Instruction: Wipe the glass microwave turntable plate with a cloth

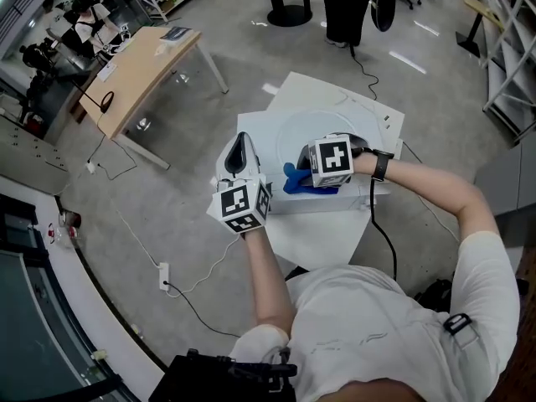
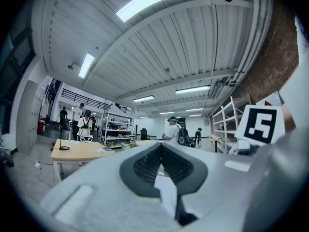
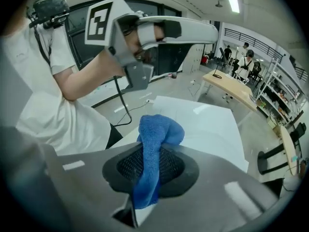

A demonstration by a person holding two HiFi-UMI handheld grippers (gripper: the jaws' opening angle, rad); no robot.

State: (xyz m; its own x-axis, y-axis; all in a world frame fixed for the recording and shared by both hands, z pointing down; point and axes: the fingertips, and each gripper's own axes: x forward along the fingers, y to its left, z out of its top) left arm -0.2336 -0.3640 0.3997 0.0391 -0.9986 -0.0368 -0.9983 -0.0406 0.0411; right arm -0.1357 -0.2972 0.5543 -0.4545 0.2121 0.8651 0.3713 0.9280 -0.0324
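Observation:
The glass turntable plate (image 1: 311,131) lies flat on the white table (image 1: 368,111); I see it only as a faint clear circle. My right gripper (image 1: 295,177) is shut on a blue cloth (image 1: 301,180) and holds it low at the plate's near edge. In the right gripper view the cloth (image 3: 155,139) bunches out between the jaws of that gripper (image 3: 153,151). My left gripper (image 1: 242,141) is shut and holds nothing; it stands to the left of the cloth, over the table's left edge, and points up and away. The left gripper view shows only its closed jaws (image 2: 161,148), the room and the ceiling.
A white sheet (image 1: 314,233) hangs over the table's near edge. A black cable (image 1: 383,233) runs from the right gripper down to the floor. A wooden desk (image 1: 142,69) stands at the far left. A person (image 1: 345,2) stands beyond the table, and shelving (image 1: 511,48) lines the right.

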